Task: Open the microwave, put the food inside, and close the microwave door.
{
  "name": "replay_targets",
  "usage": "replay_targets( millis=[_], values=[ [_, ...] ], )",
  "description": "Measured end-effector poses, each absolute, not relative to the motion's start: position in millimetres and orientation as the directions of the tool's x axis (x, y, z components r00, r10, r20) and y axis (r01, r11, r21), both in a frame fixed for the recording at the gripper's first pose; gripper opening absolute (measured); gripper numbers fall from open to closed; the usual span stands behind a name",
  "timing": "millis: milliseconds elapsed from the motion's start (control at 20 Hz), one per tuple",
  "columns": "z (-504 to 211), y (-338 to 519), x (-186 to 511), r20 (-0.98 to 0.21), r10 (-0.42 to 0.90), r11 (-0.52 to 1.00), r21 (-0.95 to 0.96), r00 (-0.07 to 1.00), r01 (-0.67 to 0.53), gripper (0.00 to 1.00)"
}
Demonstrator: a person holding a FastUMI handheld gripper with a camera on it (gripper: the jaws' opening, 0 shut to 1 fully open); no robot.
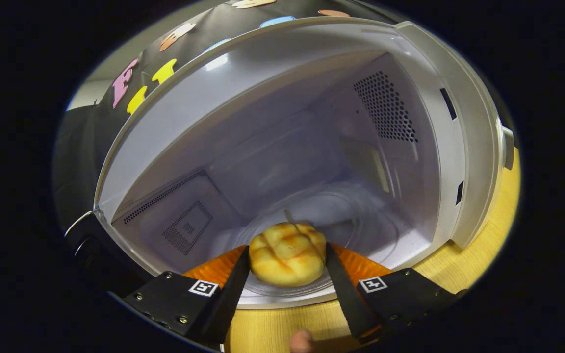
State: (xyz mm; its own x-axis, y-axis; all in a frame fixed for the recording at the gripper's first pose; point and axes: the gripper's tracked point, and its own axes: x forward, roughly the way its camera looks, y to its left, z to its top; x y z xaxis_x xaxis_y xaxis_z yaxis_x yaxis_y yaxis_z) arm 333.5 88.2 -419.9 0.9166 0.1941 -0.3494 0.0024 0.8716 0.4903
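Microwave (312,122) is open, white cavity facing the claw, sitting on a light wood bench (488,245). Door looks swung off to the left; only a dark edge of it shows there, can't tell more.

Inside: vent holes on the right wall, a perforated panel low on the left wall, and the glass turntable (361,220) on the floor, straight ahead and beyond the fingers.

Key relation: the bun (288,253) sits between the two fingers at the cavity's front lip, over the near edge of the turntable. The claw (287,267) is clamped on the bun, both black fingers pressing its left and right sides. The bun is roundish, slightly wider across the fingers than deep, so no real long axis to worry about. My read: the drop spot lies dead ahead and a bit down, so the coming move is a straight push inward, then release. Can't tell whether the bun already touches the glass.

Writing: none readable on the microwave. Each finger base carries a small square marker tag, not text.

A fingertip of the person shows just behind the fingers.
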Motion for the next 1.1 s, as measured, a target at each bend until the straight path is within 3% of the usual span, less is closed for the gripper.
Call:
replay_targets(
  millis=[250,500,1100],
  values=[
    [-412.5,78.6,333.6,-0.311,0.100,0.936,0.352,0.945,0.017,0.94],
    [-391.2,88.4,318.4,-0.260,0.121,0.958,0.282,0.958,-0.045,0.98],
    [-312.3,101.3,182.4,-0.145,0.393,0.914,0.168,0.908,-0.369,0.98]
  ],
)
